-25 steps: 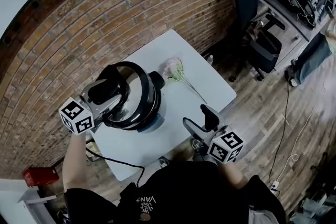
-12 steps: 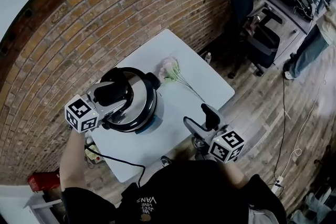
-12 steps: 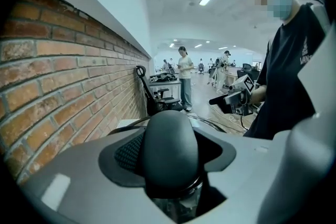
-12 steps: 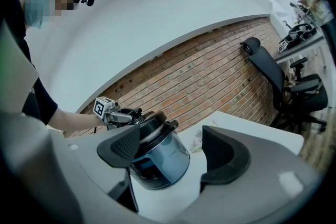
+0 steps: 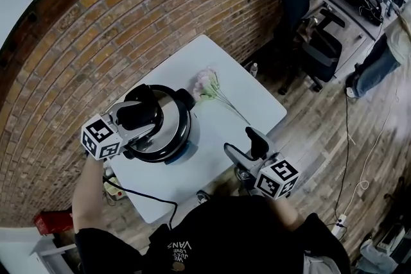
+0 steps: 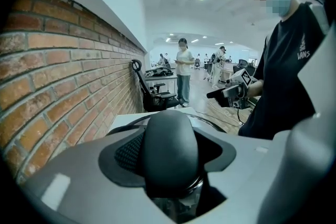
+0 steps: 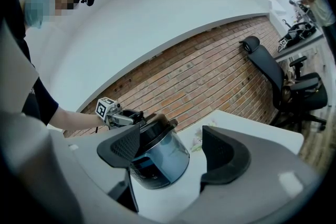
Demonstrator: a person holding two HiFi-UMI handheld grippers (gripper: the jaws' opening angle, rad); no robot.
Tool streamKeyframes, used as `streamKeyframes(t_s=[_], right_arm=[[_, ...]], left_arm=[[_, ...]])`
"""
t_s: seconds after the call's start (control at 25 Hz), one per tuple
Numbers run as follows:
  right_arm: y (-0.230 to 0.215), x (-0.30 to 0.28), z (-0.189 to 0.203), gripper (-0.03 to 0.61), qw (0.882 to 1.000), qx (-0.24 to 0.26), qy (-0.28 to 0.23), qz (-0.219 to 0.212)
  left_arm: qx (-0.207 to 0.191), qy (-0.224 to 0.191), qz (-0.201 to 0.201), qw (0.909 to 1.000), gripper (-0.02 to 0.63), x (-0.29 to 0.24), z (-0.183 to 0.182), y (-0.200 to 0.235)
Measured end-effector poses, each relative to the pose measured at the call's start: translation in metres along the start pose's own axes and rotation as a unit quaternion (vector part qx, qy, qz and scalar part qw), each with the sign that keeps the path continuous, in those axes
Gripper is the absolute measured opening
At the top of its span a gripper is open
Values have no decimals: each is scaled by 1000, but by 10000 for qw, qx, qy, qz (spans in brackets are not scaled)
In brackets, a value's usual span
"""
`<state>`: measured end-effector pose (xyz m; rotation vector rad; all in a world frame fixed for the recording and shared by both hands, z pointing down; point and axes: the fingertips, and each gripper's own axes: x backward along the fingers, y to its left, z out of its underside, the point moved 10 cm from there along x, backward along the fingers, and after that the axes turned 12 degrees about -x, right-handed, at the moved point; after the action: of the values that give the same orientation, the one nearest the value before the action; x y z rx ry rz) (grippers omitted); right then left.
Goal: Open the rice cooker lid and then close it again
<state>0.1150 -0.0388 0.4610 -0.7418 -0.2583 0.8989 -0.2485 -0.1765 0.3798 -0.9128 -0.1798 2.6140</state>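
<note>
Behind the white counter [image 5: 250, 102] runs a brick wall [image 5: 128, 22], and the rice cooker [image 5: 184, 148] stands on the counter's left part. Your left gripper [image 5: 138, 115] is clamped on the black handle [image 6: 170, 149] of the lid [image 5: 172, 120], which lies low over the pot. Whether it is fully seated you cannot tell from here. It looks like the closing half of the job, so keep the grip square on the handle and let the lid come down on its own path. Don't push sideways, or the cooker may slide. Let go only once the rim sits even all round. Your right gripper [image 5: 246, 145] hangs open and empty by the front edge, well apart from the cooker. Bring it to the body if the cooker shifts.
</note>
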Motion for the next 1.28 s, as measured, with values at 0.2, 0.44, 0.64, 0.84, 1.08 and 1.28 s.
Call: streamKeyframes(t_s=[0.2, 0.44, 0.64, 0.84, 1.08, 1.28], right_arm=[[0, -1, -3, 363, 10000, 32, 50, 17], [-3, -3, -1, 362, 10000, -1, 33, 13], [-2, -7, -1, 363, 10000, 11, 55, 4], [-1, -8, 1, 363, 10000, 8, 61, -16], [-2, -7, 1, 362, 10000, 8, 78, 30], [-1, -7, 1, 362, 9999, 11, 97, 38]], left_arm=[[-39, -42, 126, 9999, 279, -1, 1, 4], [-113, -96, 190, 9997, 279, 0, 2, 4], [-355, -105, 326, 9988, 279, -1, 0, 1], [-433, -90, 524, 9976, 279, -2, 2, 6], [-487, -155, 693, 9963, 279, -1, 4, 12], [-589, -233, 784, 9949, 279, 0, 4, 14]])
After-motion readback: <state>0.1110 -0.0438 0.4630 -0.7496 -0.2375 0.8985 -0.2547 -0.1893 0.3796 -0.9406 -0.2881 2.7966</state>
